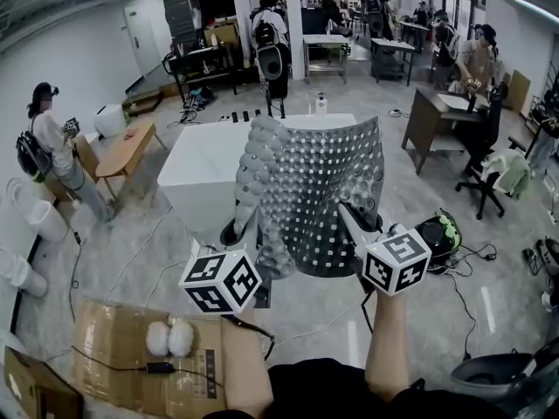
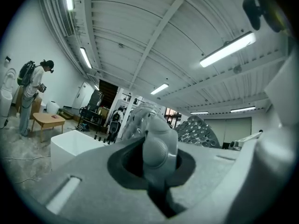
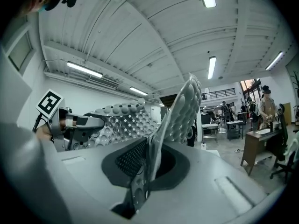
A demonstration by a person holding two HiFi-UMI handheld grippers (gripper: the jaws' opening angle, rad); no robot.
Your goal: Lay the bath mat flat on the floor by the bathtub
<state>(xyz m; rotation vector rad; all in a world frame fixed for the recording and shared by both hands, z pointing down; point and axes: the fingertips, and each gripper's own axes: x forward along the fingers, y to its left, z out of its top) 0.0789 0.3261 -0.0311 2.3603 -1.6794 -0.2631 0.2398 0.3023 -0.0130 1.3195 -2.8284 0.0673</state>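
1. left gripper (image 1: 251,234) and right gripper (image 1: 354,221) are both clamped shut on the bath mat (image 1: 319,182), one at each near corner.
2. mat spreads out ahead of them in the air, long side running left-right.
3. bathtub (image 1: 203,160) sits just beyond it, nearer my left gripper; guessing it drops onto the floor (image 1: 148,260) there.

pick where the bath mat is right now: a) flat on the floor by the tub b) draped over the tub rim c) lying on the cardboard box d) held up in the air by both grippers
D: the bath mat hangs upright in front of the bathtub, with the left gripper and the right gripper each shut on its lower edge.
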